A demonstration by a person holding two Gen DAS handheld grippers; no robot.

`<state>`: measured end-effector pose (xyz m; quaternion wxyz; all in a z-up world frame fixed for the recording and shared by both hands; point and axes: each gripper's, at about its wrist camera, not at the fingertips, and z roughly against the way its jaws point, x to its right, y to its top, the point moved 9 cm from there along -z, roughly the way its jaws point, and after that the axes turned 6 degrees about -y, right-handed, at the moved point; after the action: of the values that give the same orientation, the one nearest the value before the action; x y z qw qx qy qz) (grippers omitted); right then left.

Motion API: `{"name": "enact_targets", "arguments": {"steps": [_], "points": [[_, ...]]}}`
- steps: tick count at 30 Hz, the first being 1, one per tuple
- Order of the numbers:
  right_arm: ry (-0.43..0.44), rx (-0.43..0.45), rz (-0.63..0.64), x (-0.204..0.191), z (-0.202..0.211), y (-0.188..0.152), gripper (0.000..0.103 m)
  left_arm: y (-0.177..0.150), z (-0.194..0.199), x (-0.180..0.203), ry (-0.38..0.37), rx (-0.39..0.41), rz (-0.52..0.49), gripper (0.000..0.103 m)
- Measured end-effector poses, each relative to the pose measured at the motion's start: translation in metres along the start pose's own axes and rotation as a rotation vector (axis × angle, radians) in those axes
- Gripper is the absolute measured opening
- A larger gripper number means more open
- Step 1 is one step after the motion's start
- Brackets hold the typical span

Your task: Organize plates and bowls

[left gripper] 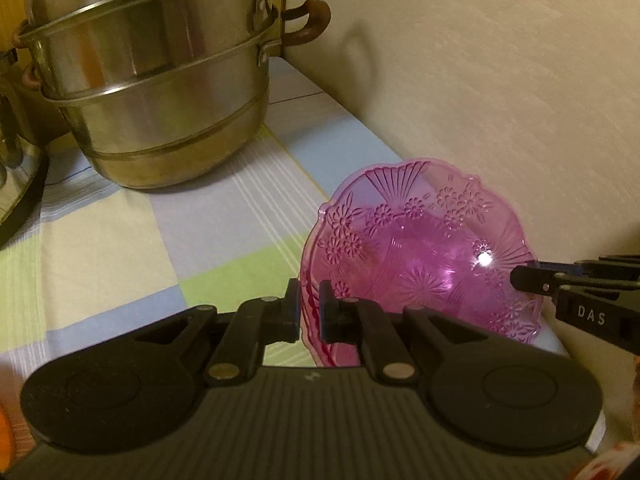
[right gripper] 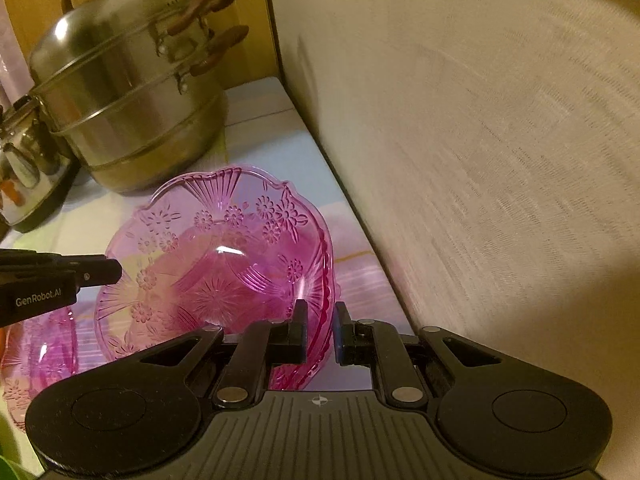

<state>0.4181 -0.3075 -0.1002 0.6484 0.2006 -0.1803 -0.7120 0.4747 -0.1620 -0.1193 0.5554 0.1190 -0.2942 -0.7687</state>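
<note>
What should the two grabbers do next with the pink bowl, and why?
Probably lower the pink bowl onto the second pink bowl at lower left. The left gripper and right gripper pinch opposite rims, holding it tilted.

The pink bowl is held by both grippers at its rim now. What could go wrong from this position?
1. Each hand-held gripper, left and right, pinches only the thin rim of the tilted pink bowl; uneven pulling may twist it loose.
2. The wall is close beside the bowl, so a sideways move might knock the rim.
3. A second pink bowl lies near below; a slip could land on it.
</note>
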Motion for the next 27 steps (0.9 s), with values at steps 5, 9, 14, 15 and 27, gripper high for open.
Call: {"name": "enact_targets", "arguments": {"steps": [5, 9, 14, 15, 27], "points": [[-0.008, -0.003, 0.002, -0.003, -0.002, 0.003, 0.012, -0.002, -0.010, -0.002, 0.001, -0.010, -0.002, 0.007], [-0.012, -0.008, 0.008, -0.003, -0.002, 0.002, 0.012, -0.003, -0.014, -0.002, 0.003, -0.013, -0.002, 0.007], [-0.015, -0.010, 0.014, -0.003, -0.004, 0.002, 0.012, -0.006, -0.016, -0.003, -0.002, -0.019, 0.005, 0.008], [-0.017, -0.010, 0.013, -0.003, -0.005, 0.002, 0.012, -0.005, -0.017, -0.003, -0.001, -0.019, 0.005, 0.008], [0.002, -0.004, -0.007, -0.005, -0.010, 0.005, 0.016, -0.006, -0.021, -0.005, 0.012, -0.001, -0.006, 0.018]]}}
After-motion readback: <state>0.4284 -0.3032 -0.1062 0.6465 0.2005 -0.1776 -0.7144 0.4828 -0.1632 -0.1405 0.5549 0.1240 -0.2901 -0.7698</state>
